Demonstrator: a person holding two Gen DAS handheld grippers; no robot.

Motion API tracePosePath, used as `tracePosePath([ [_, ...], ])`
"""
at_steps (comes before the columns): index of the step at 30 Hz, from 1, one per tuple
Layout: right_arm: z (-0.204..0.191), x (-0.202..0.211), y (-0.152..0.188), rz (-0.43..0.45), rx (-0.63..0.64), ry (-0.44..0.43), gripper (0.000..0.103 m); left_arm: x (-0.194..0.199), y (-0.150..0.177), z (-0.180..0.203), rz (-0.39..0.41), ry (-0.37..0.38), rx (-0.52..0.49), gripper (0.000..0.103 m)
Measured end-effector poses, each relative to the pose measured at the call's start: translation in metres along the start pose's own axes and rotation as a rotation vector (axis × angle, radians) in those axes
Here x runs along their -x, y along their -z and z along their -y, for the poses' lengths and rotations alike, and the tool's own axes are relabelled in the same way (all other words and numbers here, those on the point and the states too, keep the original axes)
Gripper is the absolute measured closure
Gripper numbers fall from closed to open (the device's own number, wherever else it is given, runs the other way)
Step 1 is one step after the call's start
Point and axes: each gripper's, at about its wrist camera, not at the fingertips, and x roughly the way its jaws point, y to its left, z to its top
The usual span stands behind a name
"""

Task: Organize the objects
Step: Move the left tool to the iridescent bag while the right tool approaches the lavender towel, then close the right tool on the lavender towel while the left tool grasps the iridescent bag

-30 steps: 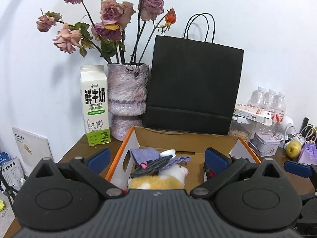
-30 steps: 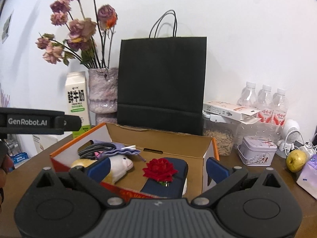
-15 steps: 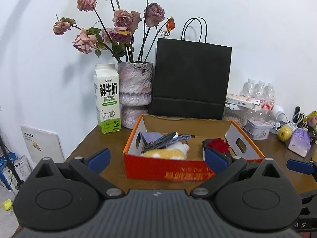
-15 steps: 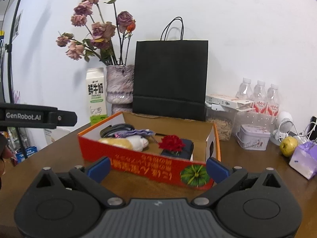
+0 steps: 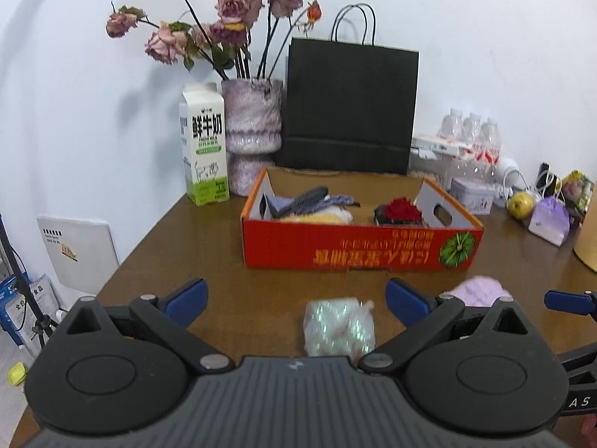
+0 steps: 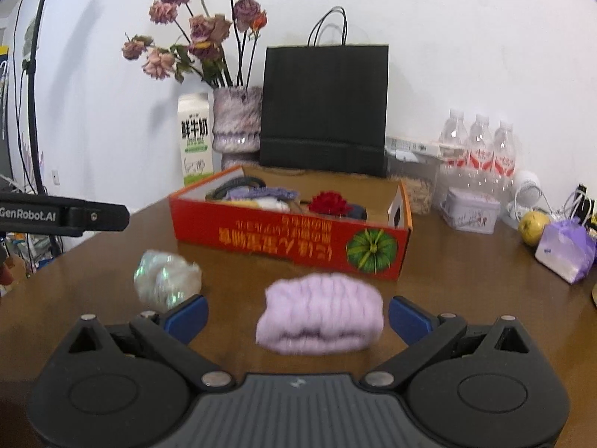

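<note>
Here we hold both tongs over a brown table [image 5: 179,246], each with its jaws spread wide and nothing between the pads.

Left gripper [image 5: 296,298]: far off to its left a milk carton [image 5: 204,145] stands upright against the wall, touching or just beside a mottled vase [image 5: 253,130] of dried roses [image 5: 224,7]. Straight ahead of the jaws sits a red cardboard box [image 5: 358,248], open at the top, print upside down to us. Inside it, left to right, we see a dark cable on purple cloth [image 5: 309,199], something yellow and white, then a red flower [image 5: 402,209]. Behind the box a black paper bag [image 5: 350,108] stands against the wall. Directly below, between the two blue pads, lies a shiny crumpled packet [image 5: 337,326], blurred; the pads do not touch it. Just beyond the right-hand pad a lilac knitted bundle [image 5: 477,291] shows in part.

Right gripper [image 6: 296,315]: the shiny packet [image 6: 166,278] lies just ahead of its left pad, near it. The lilac bundle [image 6: 322,321] lies on the table centred between the open pads, apart from both. Ahead is the red box [image 6: 291,240]. Further right we note water bottles [image 6: 481,145], a small tin [image 6: 472,212], an apple [image 6: 533,226] and a purple packet [image 6: 563,250].
</note>
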Motion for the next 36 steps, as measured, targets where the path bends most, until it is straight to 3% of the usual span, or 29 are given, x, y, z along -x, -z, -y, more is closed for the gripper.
tracePosePath([
  [9, -0.006, -0.013, 0.014, -0.059, 0.028, 0.027, 0.0, -0.004, 0.018, -0.007, -0.017, 0.032, -0.011, 0.0],
  [22, 0.003, -0.063, -0.001, -0.07, 0.053, 0.058, 0.0, -0.011, 0.025, -0.011, -0.045, 0.025, -0.003, 0.0],
  [28, 0.01, -0.089, -0.005, -0.117, 0.03, 0.064, 0.0, -0.013, 0.025, -0.01, -0.049, 0.025, -0.004, 0.0],
  [33, 0.013, -0.09, -0.005, -0.12, 0.009, 0.047, 0.016, -0.013, 0.026, -0.01, -0.052, 0.024, -0.007, 0.0],
  [36, 0.011, -0.086, -0.005, -0.101, 0.017, 0.041, 0.032, -0.014, 0.026, -0.01, -0.052, 0.024, -0.007, 0.0],
])
